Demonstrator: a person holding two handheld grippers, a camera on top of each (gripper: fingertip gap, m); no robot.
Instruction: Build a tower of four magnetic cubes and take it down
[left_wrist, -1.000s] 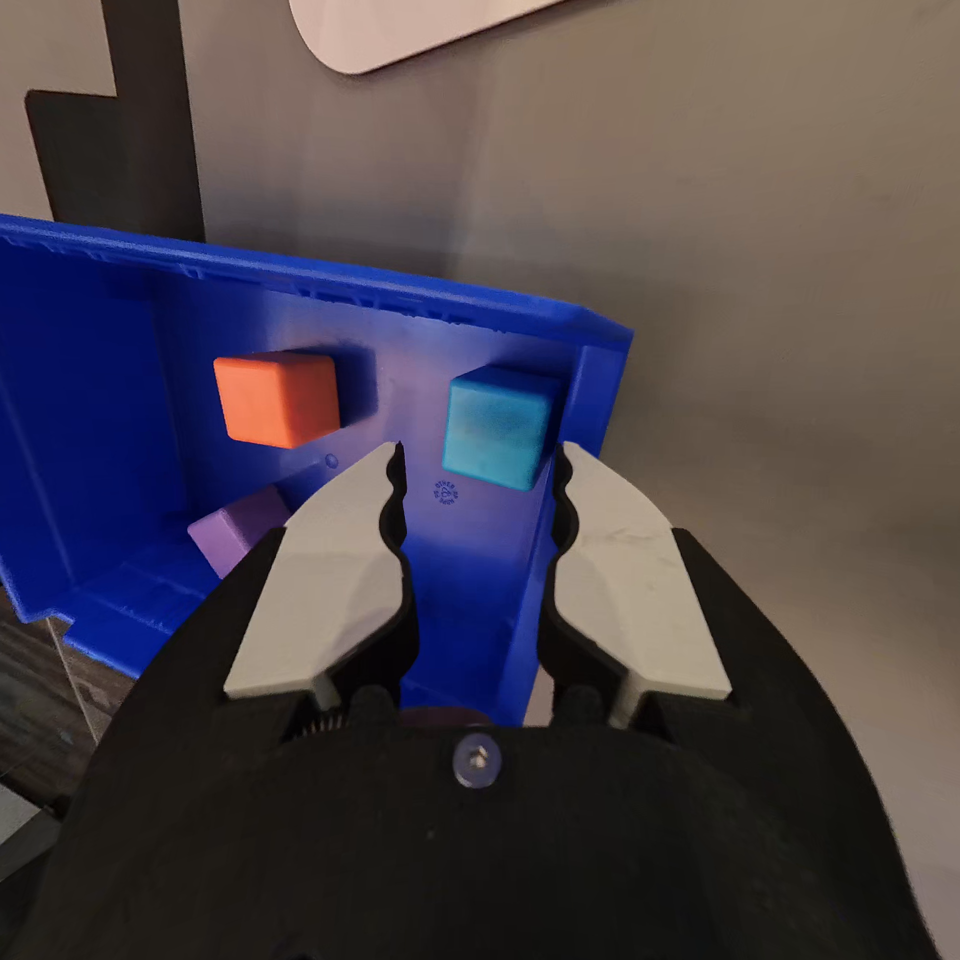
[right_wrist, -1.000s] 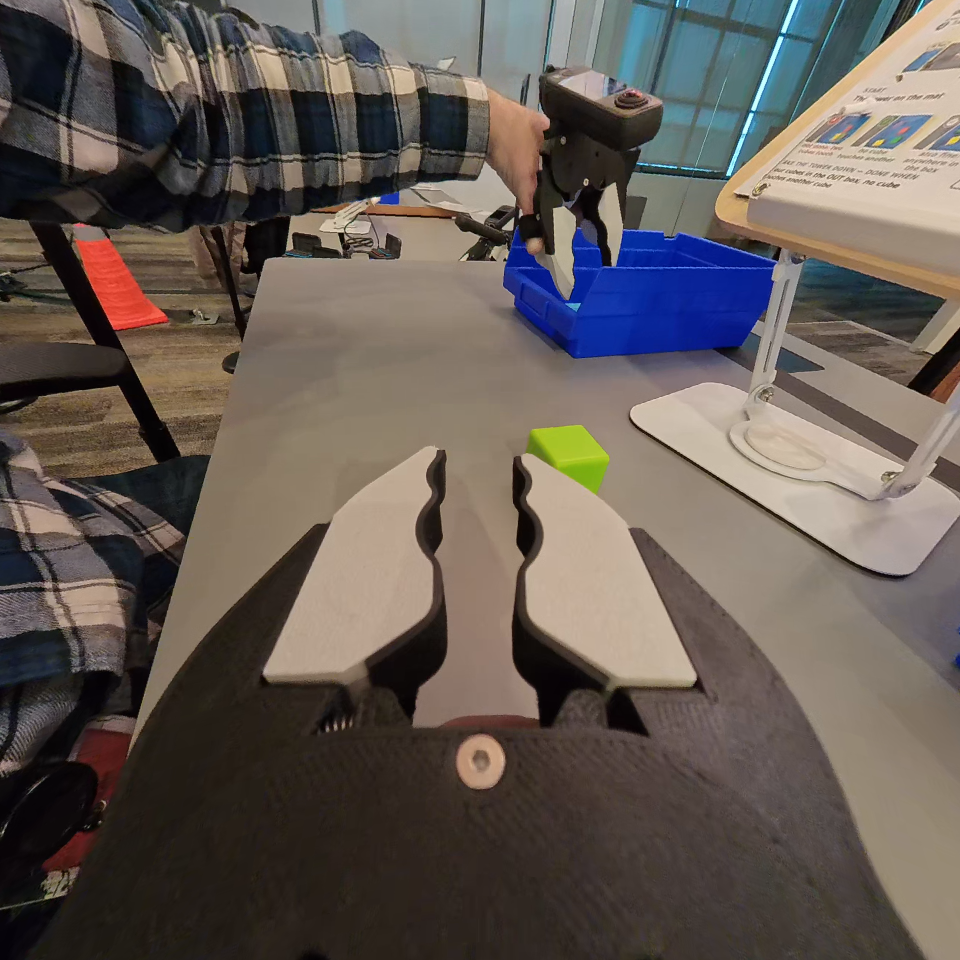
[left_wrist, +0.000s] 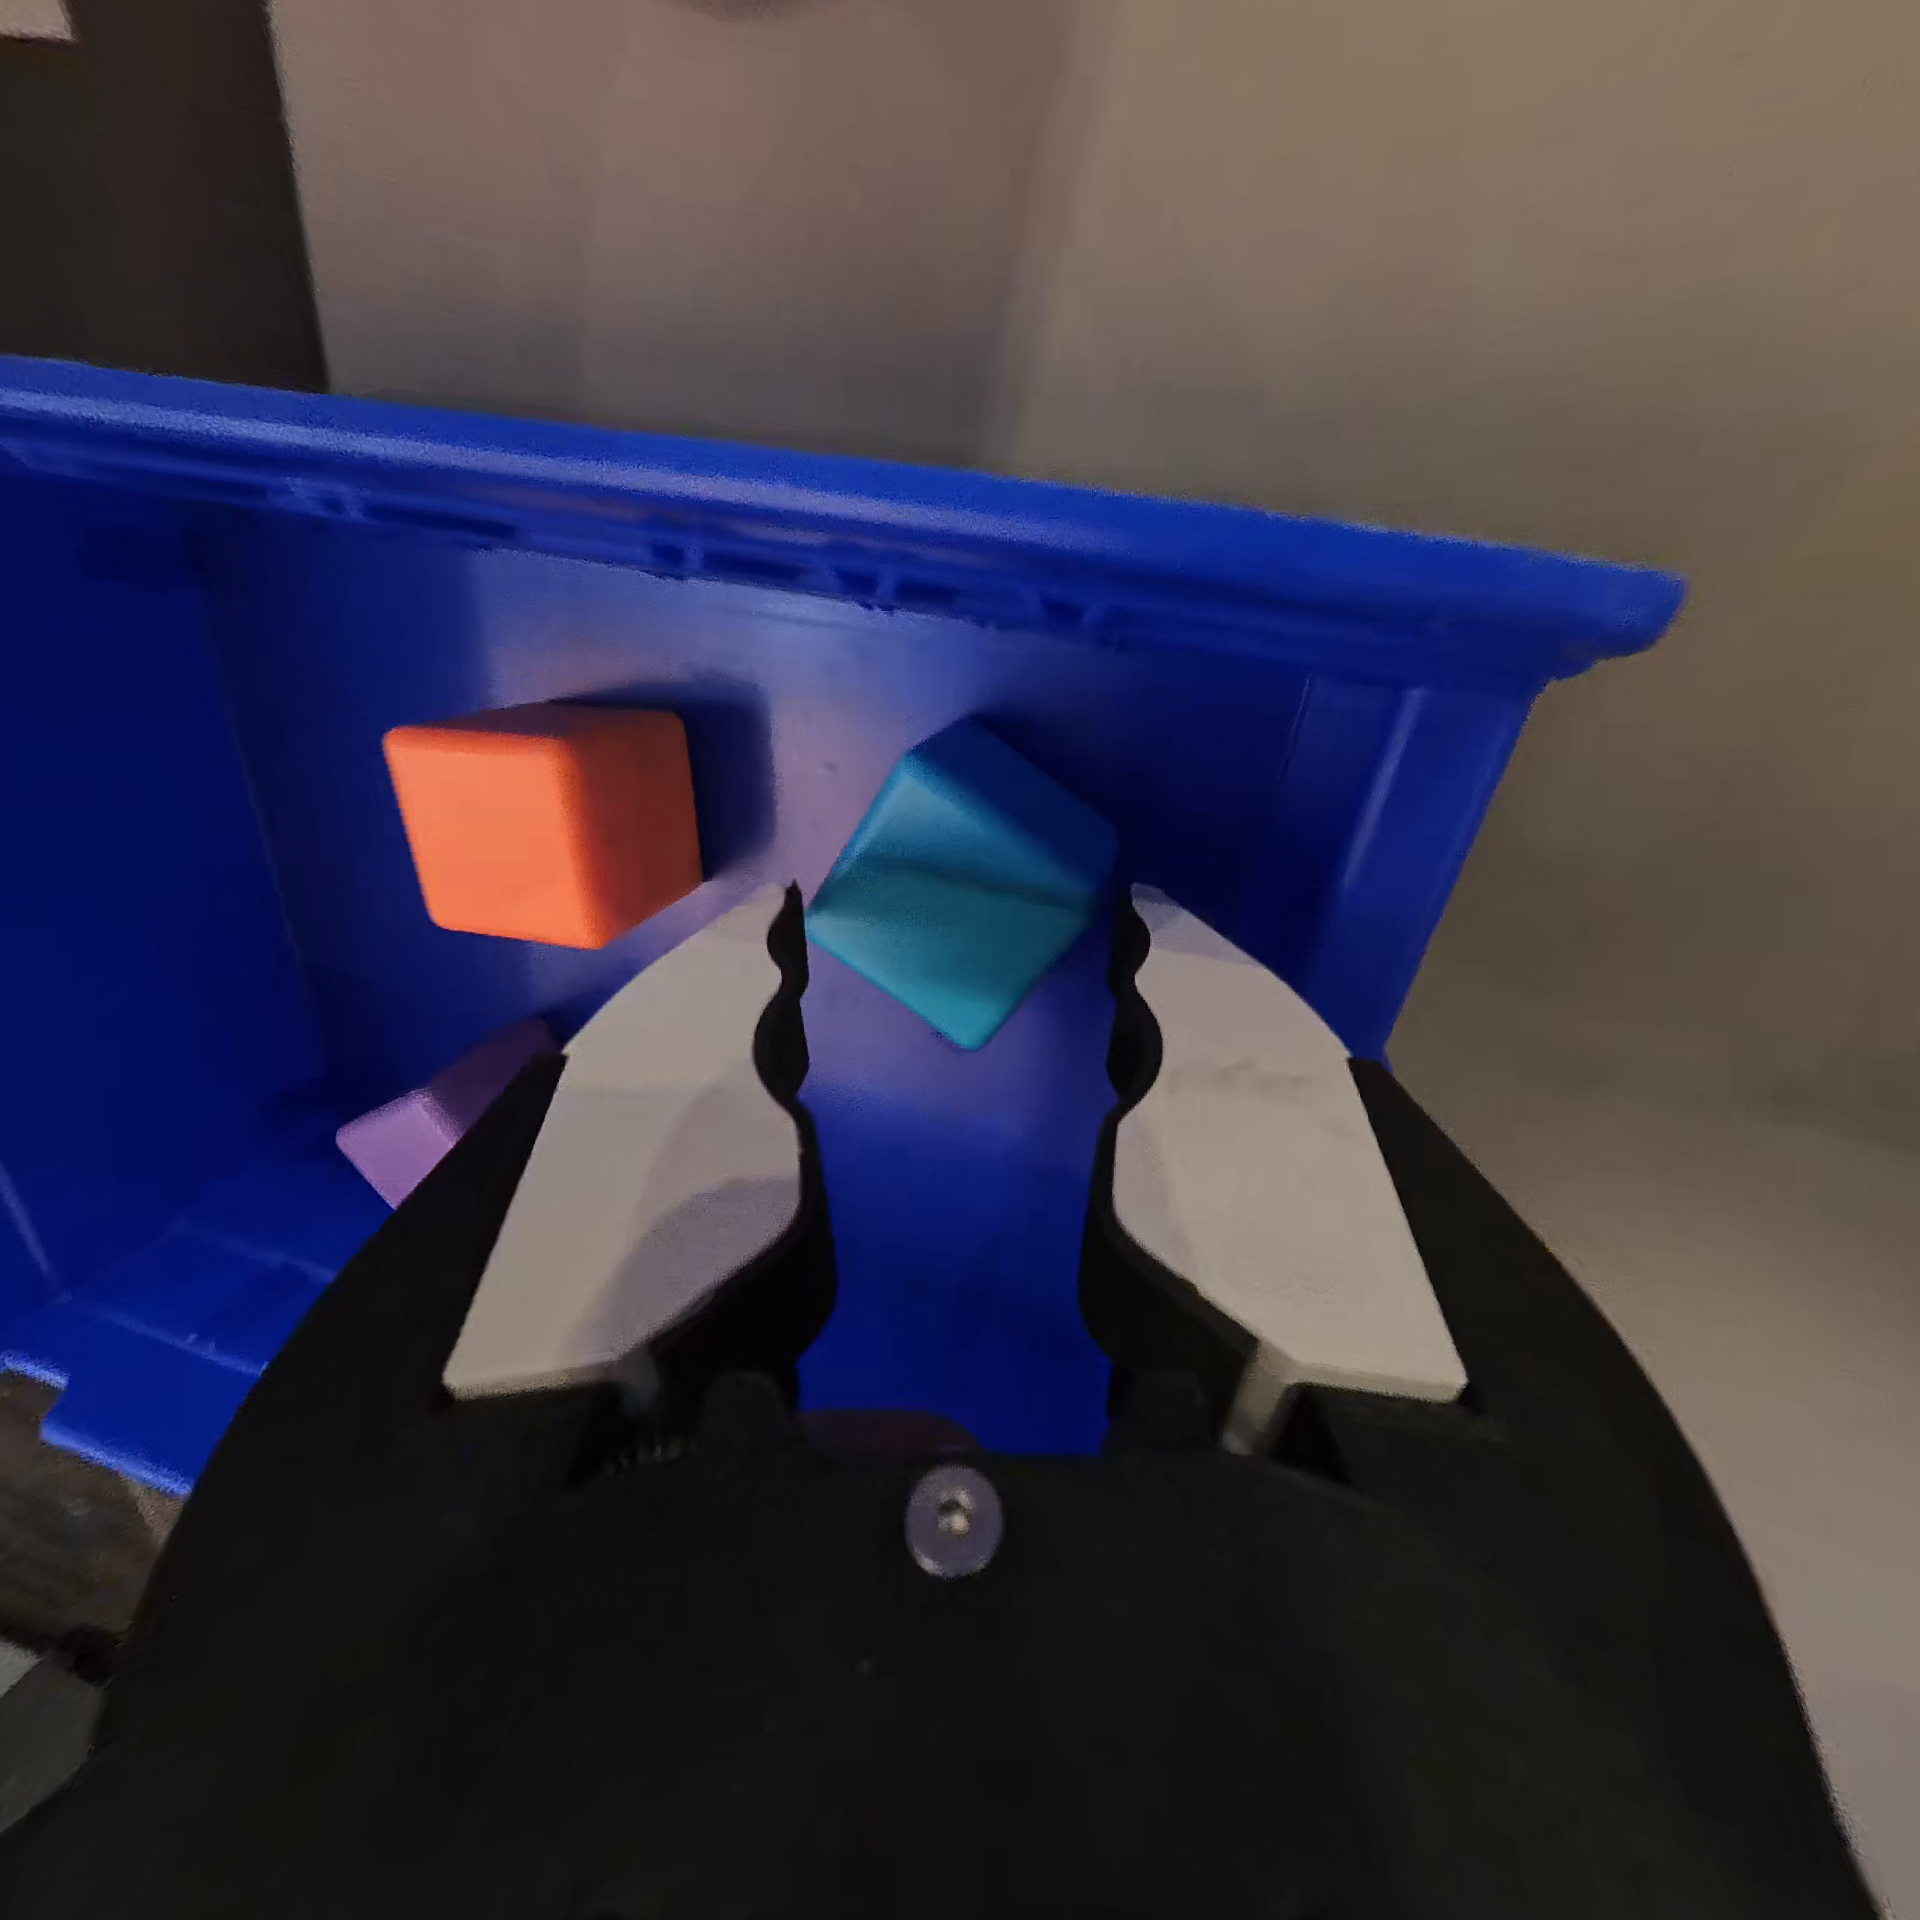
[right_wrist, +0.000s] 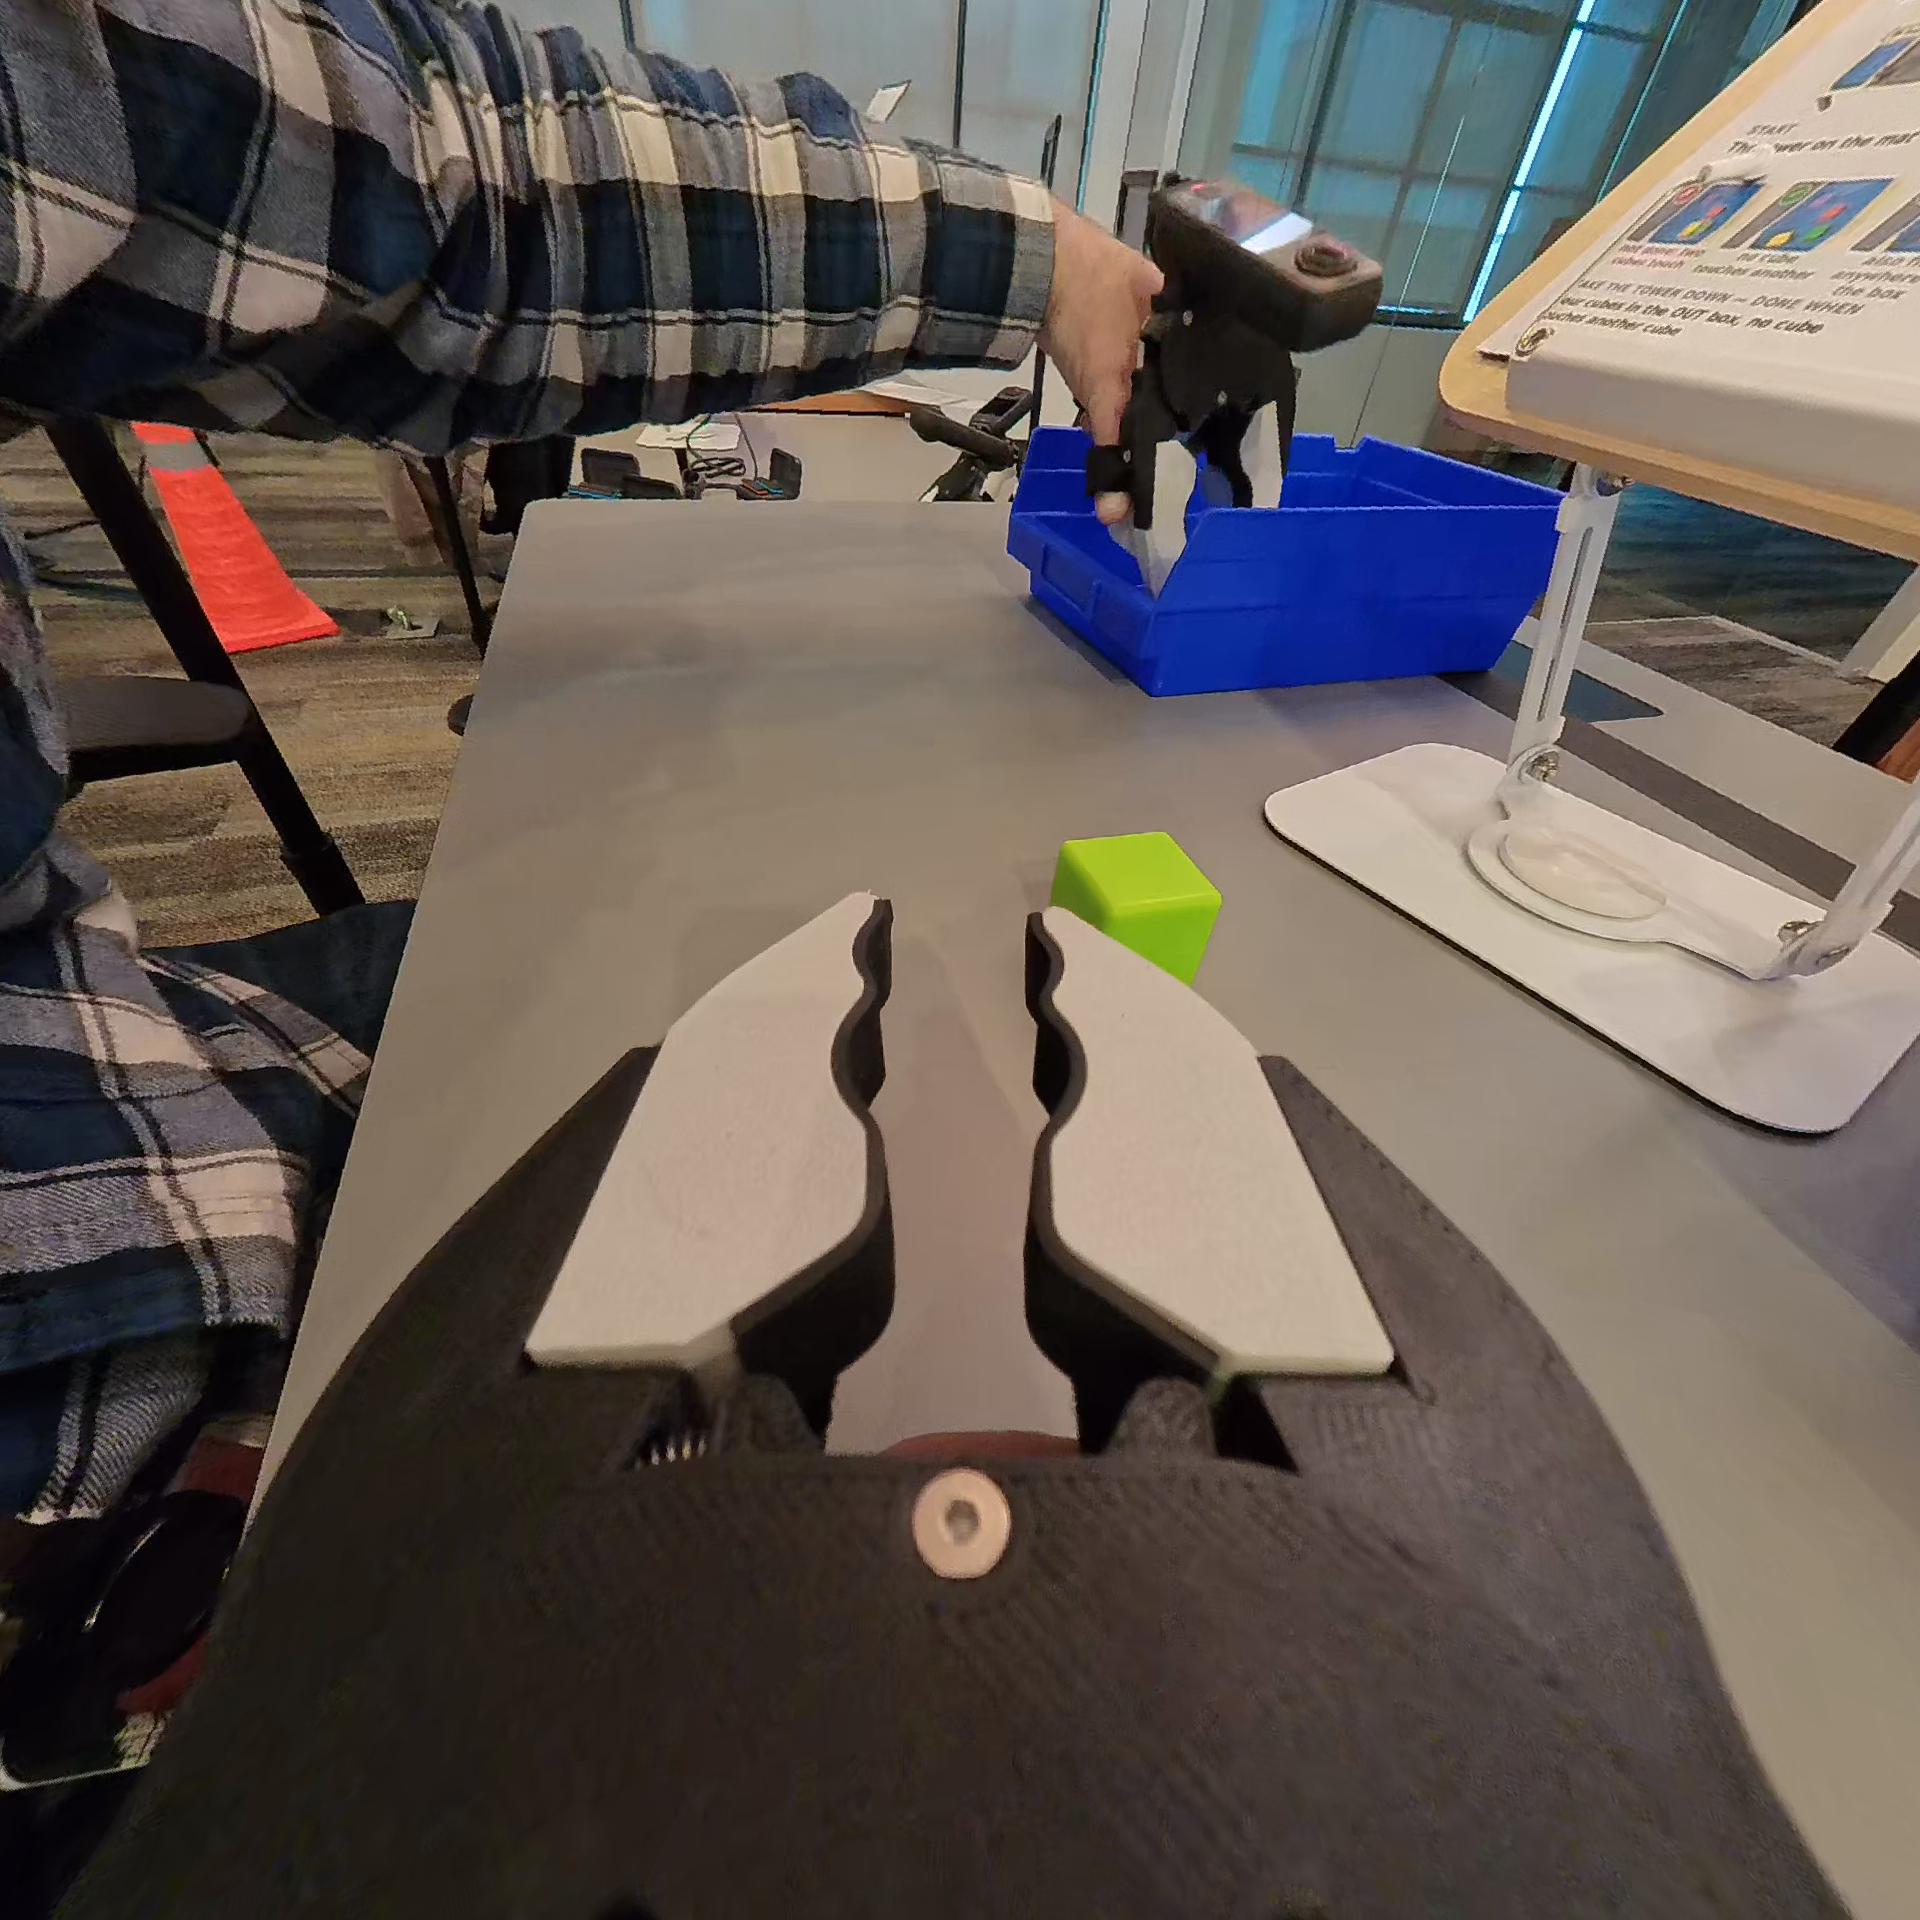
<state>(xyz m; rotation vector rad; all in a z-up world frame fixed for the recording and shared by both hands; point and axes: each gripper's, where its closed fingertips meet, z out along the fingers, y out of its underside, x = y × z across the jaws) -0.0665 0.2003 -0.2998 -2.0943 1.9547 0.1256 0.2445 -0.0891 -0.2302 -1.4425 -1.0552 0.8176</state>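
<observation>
The left tool (left_wrist: 961, 899) reaches down into the blue bin (left_wrist: 935, 540), its two fingers spread wide and gripping nothing. A teal cube (left_wrist: 961, 883) lies on the bin floor just beyond the fingertips, turned corner-on toward them and close to the bin's right wall; whether a fingertip touches it cannot be told. An orange cube (left_wrist: 545, 821) sits to its left, apart from it, and a purple cube (left_wrist: 436, 1112) lies nearer the bin's front left corner, partly hidden behind the left finger.

The right tool (right_wrist: 956, 914) hangs low over the grey surface (right_wrist: 727, 727), fingers partly open with nothing between them. A green cube (right_wrist: 1138, 899) stands on the surface just beyond its right fingertip. The bin stands at the surface's far right side, with a white stand (right_wrist: 1558, 914) along the right edge.
</observation>
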